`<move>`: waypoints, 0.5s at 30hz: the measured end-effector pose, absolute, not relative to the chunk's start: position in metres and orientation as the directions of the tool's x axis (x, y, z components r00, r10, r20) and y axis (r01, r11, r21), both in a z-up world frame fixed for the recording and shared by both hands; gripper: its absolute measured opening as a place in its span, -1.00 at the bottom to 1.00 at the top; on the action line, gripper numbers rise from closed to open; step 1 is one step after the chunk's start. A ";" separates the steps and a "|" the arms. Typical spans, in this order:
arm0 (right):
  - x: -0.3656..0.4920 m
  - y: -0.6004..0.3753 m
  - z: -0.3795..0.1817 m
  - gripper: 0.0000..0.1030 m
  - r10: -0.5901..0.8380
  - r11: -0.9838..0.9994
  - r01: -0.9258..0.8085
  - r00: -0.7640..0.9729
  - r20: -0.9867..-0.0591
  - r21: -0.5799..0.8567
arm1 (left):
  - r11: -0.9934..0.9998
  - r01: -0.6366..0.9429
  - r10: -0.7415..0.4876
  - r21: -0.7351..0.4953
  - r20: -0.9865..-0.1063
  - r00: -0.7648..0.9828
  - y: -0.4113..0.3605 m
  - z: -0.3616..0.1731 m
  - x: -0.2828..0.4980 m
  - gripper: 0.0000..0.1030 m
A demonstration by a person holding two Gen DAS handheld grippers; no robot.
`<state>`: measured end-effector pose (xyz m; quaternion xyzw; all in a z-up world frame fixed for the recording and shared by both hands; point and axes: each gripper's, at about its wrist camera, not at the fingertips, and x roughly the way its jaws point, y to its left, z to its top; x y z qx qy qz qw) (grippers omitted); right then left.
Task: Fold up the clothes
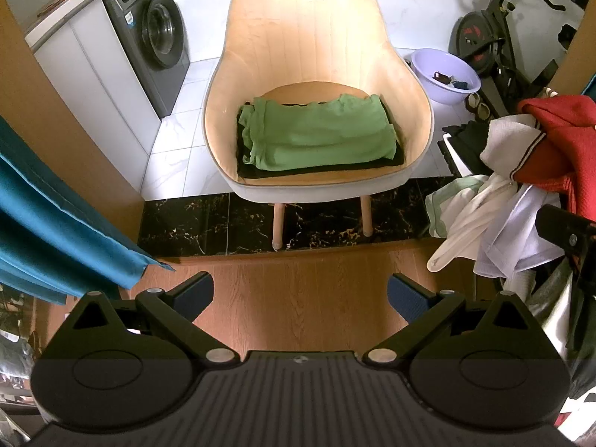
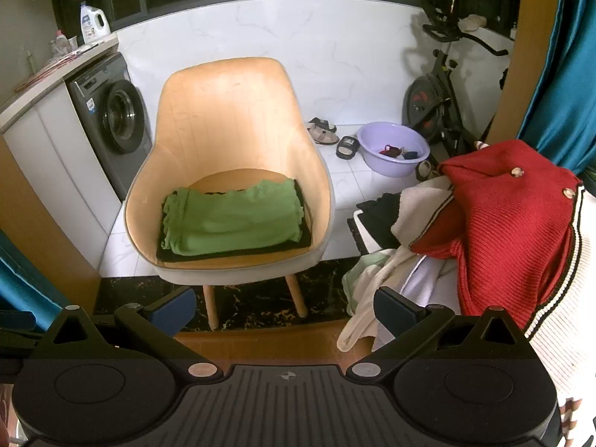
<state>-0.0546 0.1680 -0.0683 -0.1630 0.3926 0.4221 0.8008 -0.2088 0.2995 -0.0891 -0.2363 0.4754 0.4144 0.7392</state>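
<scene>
Left wrist view: left claw [image 1: 301, 293] hangs spread wide and empty over the wooden floor [image 1: 298, 298], aimed at the beige shell armchair [image 1: 316, 37].
Folded stack: folded green garment [image 1: 316, 136] lies on a folded black garment [image 1: 398, 156] on the chair seat, well apart from the claw.
Unfolded heap: red knit cardigan [image 1: 562, 138] tops white clothes [image 1: 503, 219] at the right edge, beside a black part of the other tool [image 1: 566, 227].
Right wrist view: right claw [image 2: 285, 308] also gapes empty, level, facing the armchair [image 2: 223, 111] from further right; its right finger [image 2: 395, 313] overlaps the white clothes [image 2: 372, 298].
Only here: sandals [image 2: 322, 130] behind the lilac plastic basin [image 2: 393, 149], white detergent bottle [image 2: 95, 22] on the counter [image 2: 56, 70] above the grey washing machine [image 2: 111, 119].
</scene>
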 end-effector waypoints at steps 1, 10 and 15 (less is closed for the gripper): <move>-0.054 0.168 -0.068 0.99 0.548 0.591 -0.804 0.336 -0.767 0.070 | 0.545 -0.837 0.388 0.045 -0.899 0.204 0.299 -0.089 -0.209 0.97; -0.052 0.169 -0.069 0.98 0.545 0.592 -0.803 0.333 -0.770 0.071 | 0.542 -0.839 0.382 0.045 -0.902 0.199 0.302 -0.091 -0.207 0.97; -0.050 0.171 -0.071 0.98 0.540 0.593 -0.802 0.331 -0.774 0.070 | 0.533 -0.845 0.378 0.042 -0.905 0.193 0.304 -0.093 -0.208 0.97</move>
